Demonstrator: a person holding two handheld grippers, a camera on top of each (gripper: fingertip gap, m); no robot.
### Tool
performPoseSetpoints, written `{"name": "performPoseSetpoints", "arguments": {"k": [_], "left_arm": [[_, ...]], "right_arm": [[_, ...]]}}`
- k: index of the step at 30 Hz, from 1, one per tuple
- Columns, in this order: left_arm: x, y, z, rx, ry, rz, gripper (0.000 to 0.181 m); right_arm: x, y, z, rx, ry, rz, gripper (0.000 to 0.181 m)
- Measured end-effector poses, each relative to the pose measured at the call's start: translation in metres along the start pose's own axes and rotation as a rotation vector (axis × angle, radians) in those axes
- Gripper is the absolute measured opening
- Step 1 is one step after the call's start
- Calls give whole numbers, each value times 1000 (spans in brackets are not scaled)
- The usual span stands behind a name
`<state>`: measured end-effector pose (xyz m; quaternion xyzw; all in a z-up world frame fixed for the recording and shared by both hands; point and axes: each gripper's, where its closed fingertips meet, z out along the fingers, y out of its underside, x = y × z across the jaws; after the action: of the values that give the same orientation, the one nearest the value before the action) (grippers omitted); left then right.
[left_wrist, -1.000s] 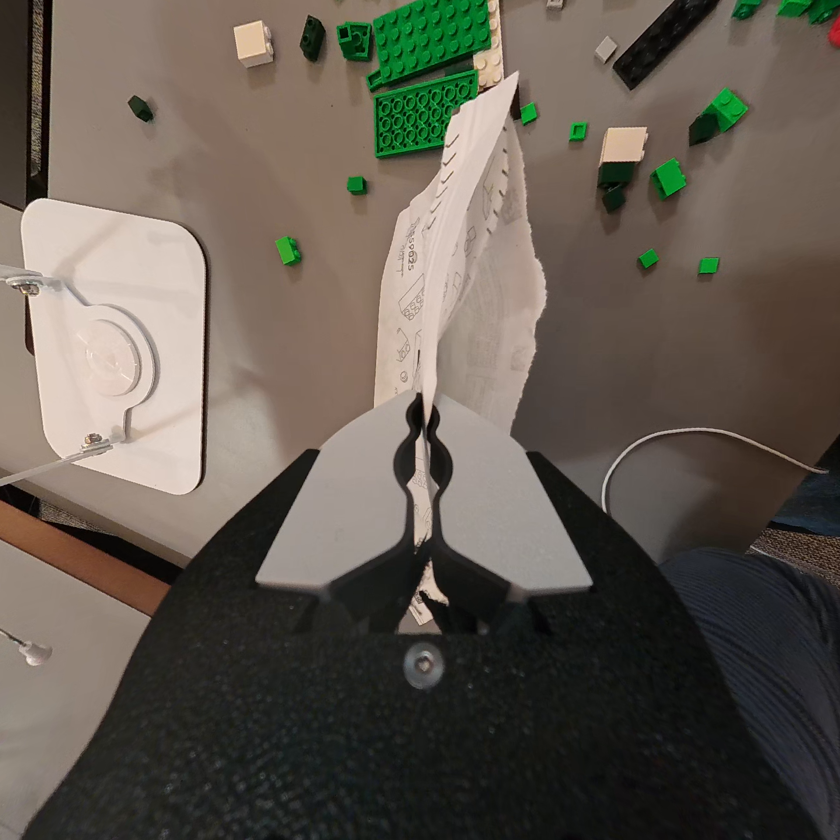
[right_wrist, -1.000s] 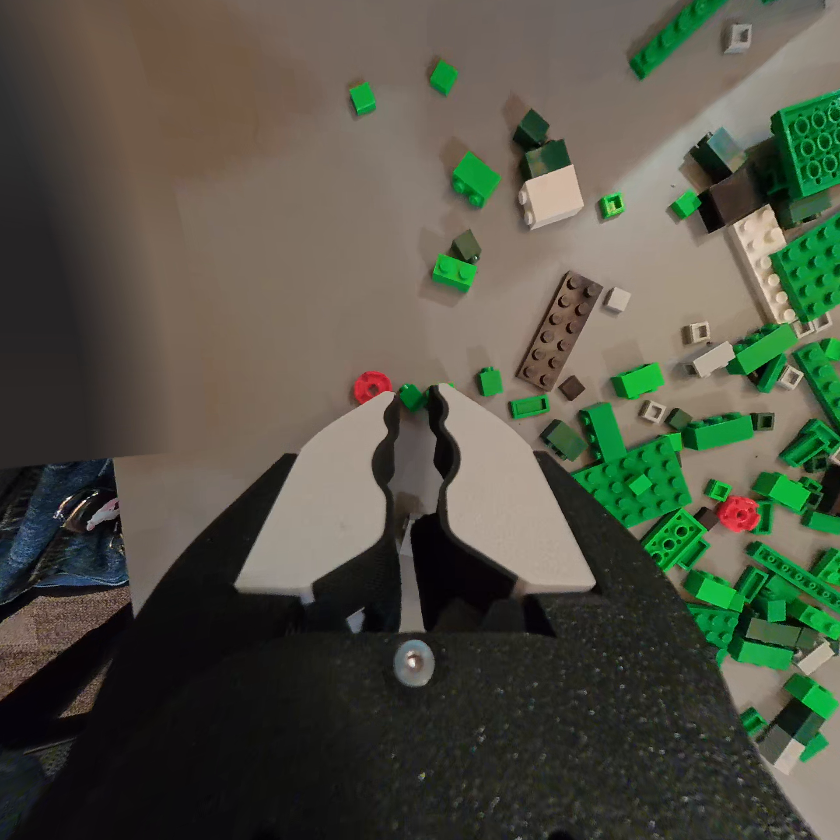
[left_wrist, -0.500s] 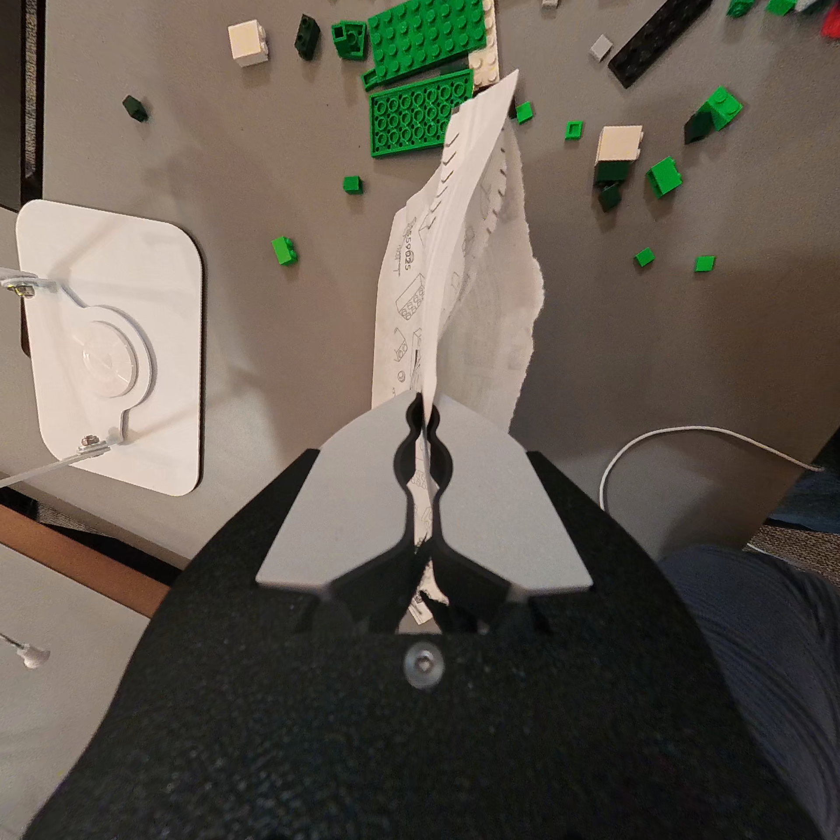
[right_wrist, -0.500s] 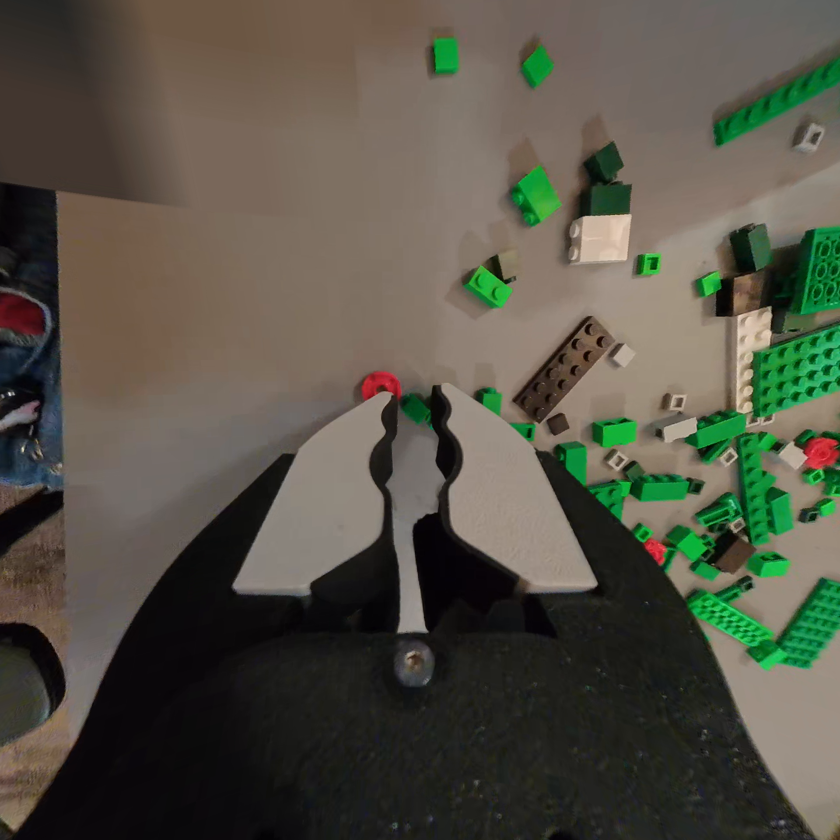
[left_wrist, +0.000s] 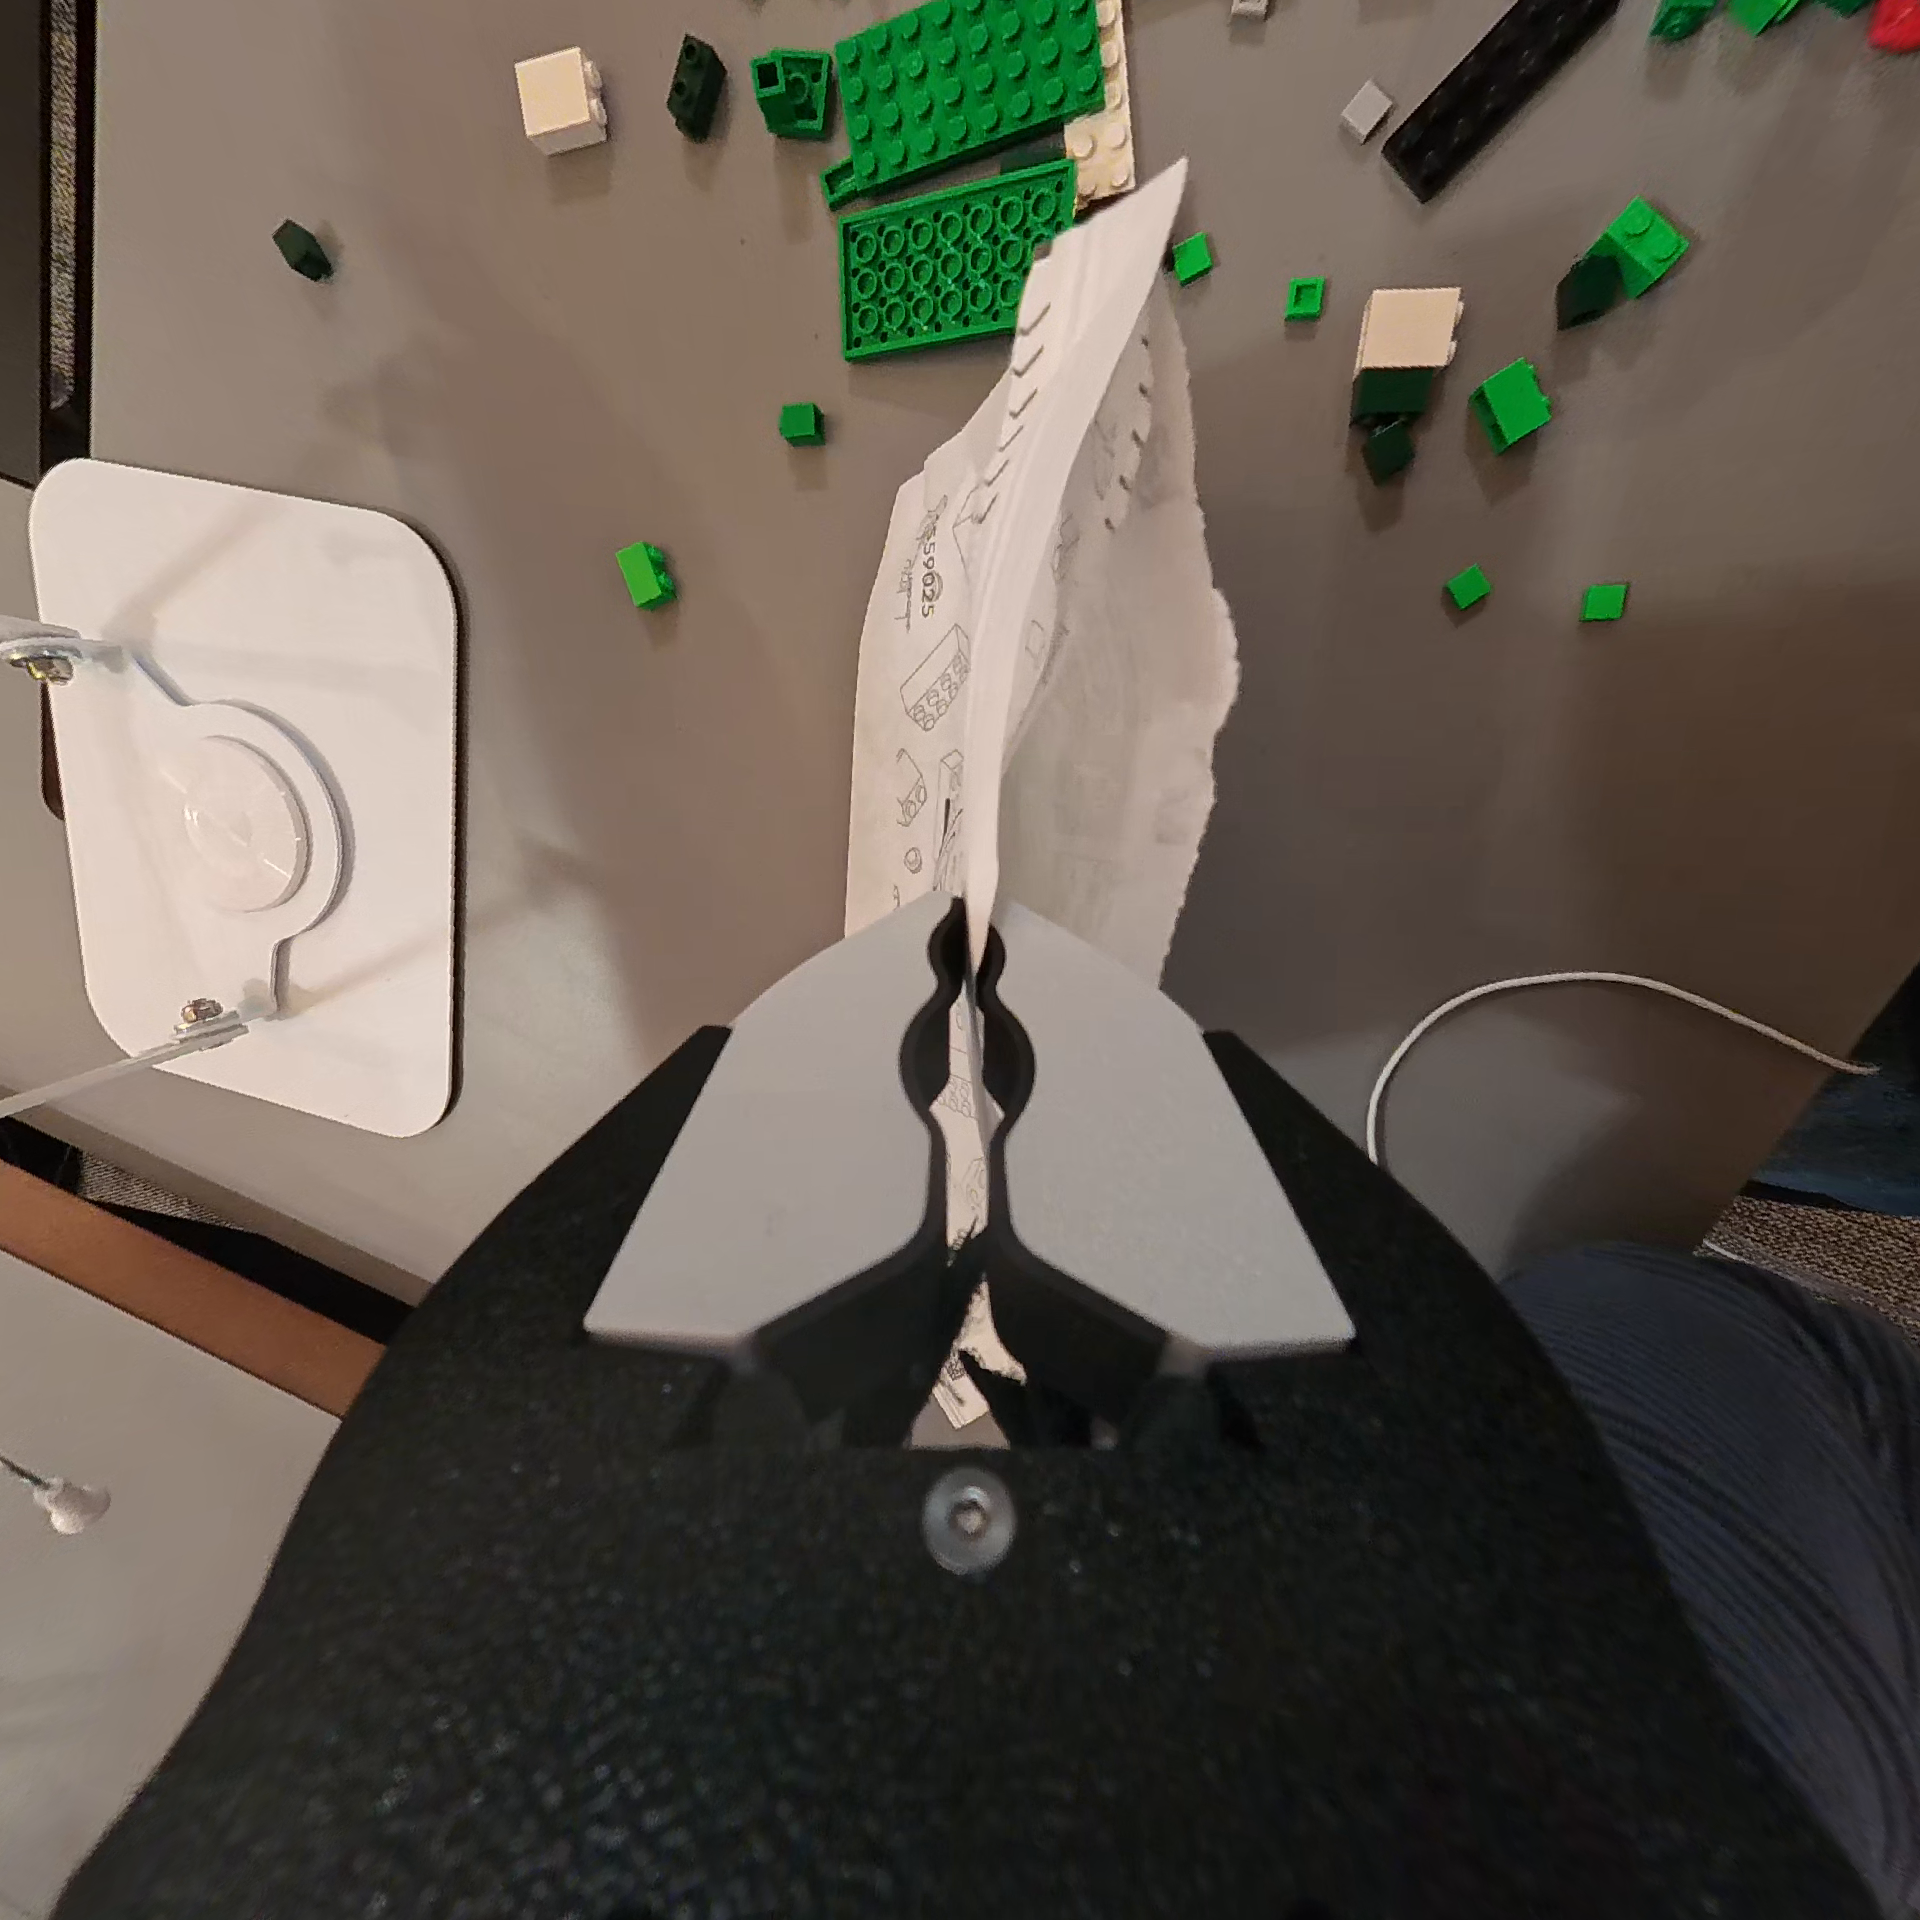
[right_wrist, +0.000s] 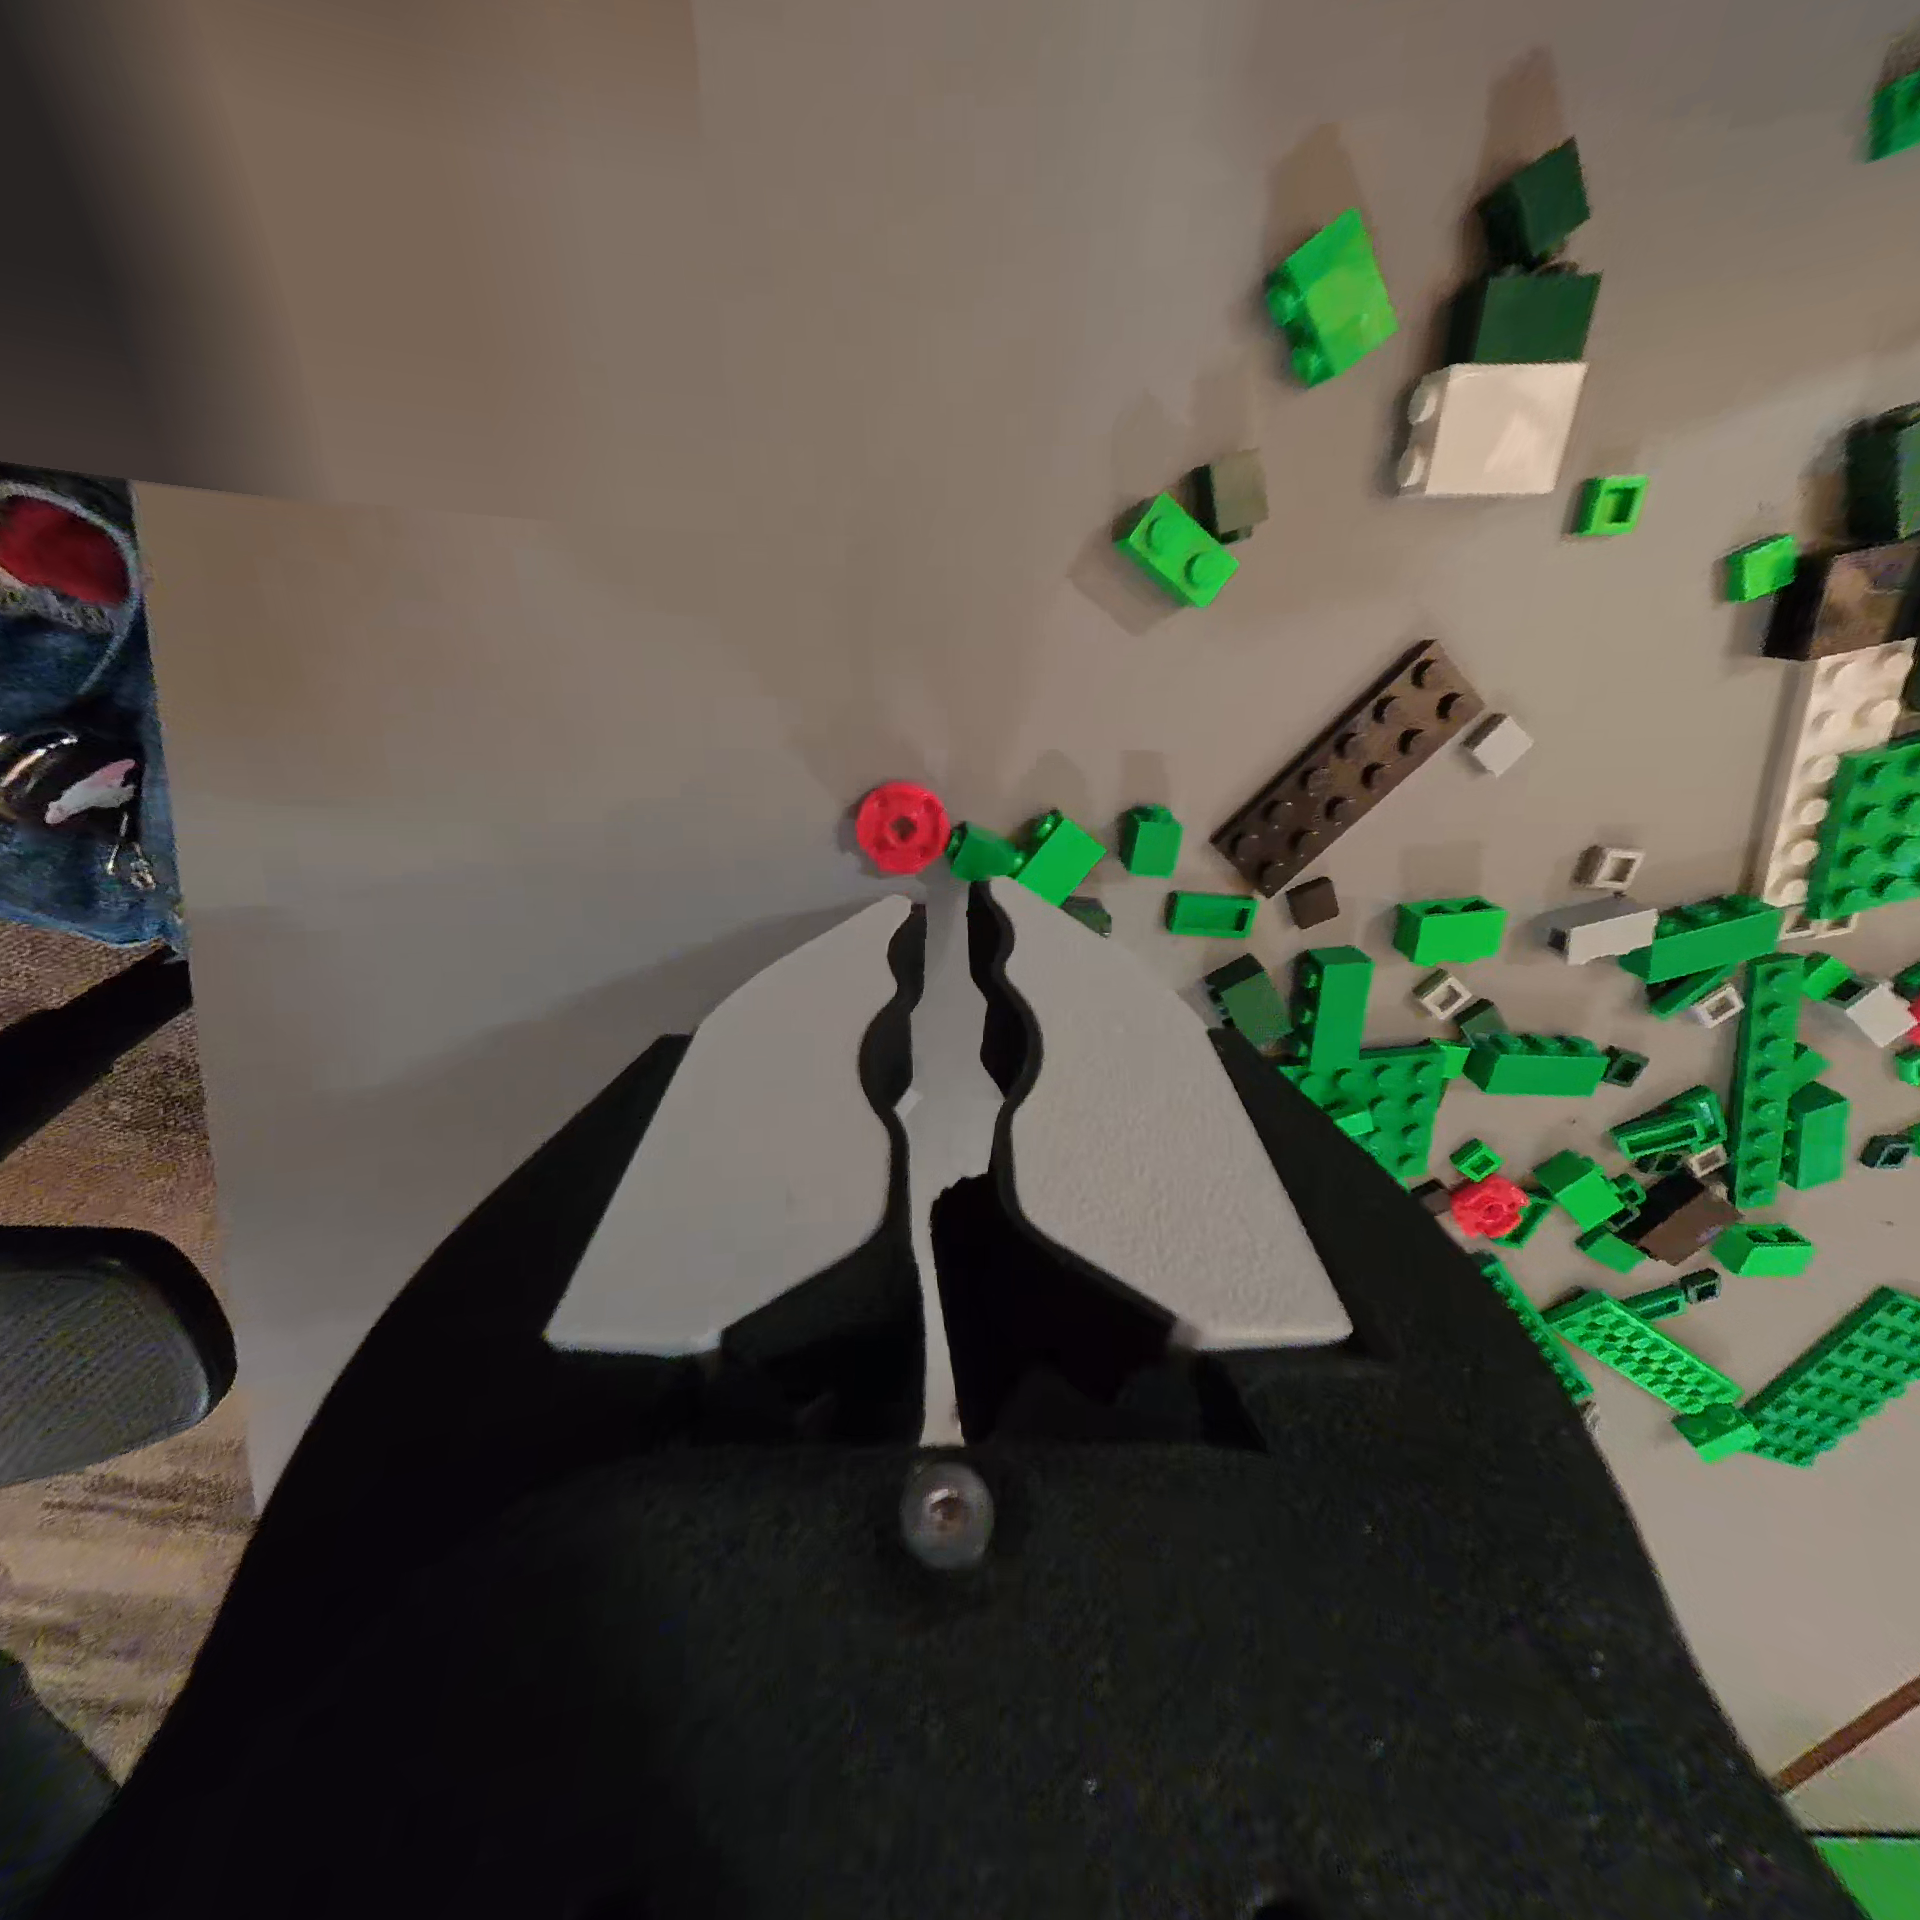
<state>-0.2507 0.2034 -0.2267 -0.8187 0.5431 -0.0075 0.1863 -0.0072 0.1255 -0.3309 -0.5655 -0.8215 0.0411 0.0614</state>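
Observation:
My left gripper (left_wrist: 971, 920) is shut on a white printed paper bag (left_wrist: 1039, 623) with a ragged torn right edge. It holds the bag upright above the grey table (left_wrist: 623, 364). My right gripper (right_wrist: 940, 904) has its jaws nearly together, with a thin white torn paper scrap (right_wrist: 935, 1143) between them. Its tips hover low over the table (right_wrist: 623, 623), just short of a red round stud (right_wrist: 902, 826) and two small green bricks (right_wrist: 1029, 852).
Green plates (left_wrist: 956, 177), a white brick (left_wrist: 561, 99) and small green pieces lie beyond the bag. A white stand base (left_wrist: 260, 790) is at the left and a white cable (left_wrist: 1558, 987) at the right. A dense pile of green bricks (right_wrist: 1662, 1091) and a brown plate (right_wrist: 1351, 769) lie right of my right gripper. Left tips to right tips: about 30 cm. The brown plate (right_wrist: 1351, 769) is closer to my right gripper, around 7 cm from its tips; the left tips are 25 cm off. My left wrist view (left_wrist: 1483, 86) looks at it from another angle.
My right gripper has dropped closer to the table and swung round, so the bricks look larger. The left gripper and its bag have hardly moved.

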Motion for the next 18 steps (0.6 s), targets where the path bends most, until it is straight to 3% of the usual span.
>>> {"name": "performPoseSetpoints", "arguments": {"k": [18], "left_arm": [[1,0,0,0,1,0,0]], "right_arm": [[9,-8,6,17,42,-27,11]]}}
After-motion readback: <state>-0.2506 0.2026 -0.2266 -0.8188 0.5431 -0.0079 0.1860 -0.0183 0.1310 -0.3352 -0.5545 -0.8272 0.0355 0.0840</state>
